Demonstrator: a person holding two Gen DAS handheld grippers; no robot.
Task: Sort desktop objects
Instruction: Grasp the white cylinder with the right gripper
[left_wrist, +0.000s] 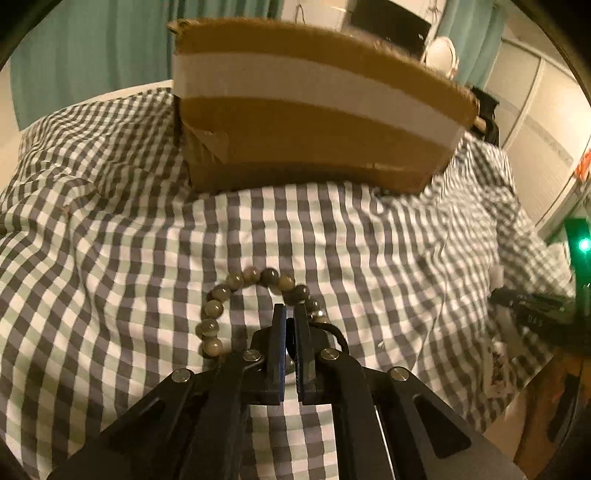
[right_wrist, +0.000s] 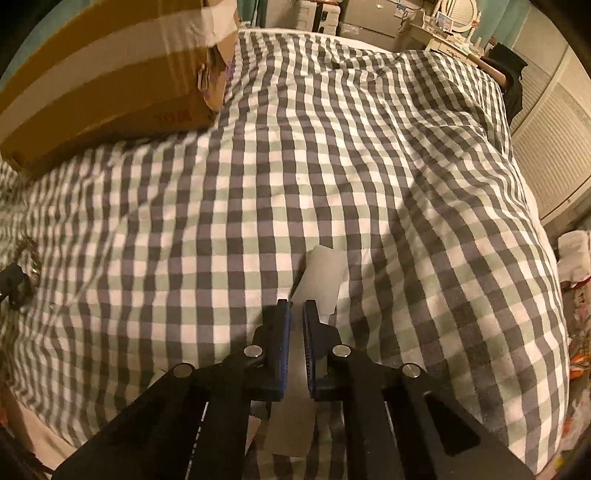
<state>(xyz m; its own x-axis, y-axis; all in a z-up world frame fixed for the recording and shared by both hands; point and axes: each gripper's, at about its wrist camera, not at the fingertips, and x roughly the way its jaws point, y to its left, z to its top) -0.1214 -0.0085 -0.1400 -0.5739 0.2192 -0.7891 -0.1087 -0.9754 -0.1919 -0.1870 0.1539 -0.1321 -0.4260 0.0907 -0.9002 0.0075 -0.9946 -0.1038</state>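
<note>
Checked bedding (left_wrist: 110, 221) carries a cardboard box (left_wrist: 314, 122), while the left gripper (left_wrist: 290, 314) pinches a bead bracelet (left_wrist: 236, 295) and the right gripper (right_wrist: 297, 308) clamps a pale sheet (right_wrist: 321, 273).

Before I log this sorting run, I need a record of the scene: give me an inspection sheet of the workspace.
Surface: checked bedspread, grey, white and pale green, wrinkled.
Job's things: bead bracelet at the left tongs; pale flat card between the right tongs; taped cardboard box standing on the bedspread beyond the bracelet.
Clutter: nothing else seen on the bedspread.
Grippers: left tongs nearly shut on the bracelet; right tongs nearly shut on the card.
Cables: thin black cord beside the left tongs.
Surroundings: teal curtain, white dressing table, dark garment hanging at the far right.
</note>
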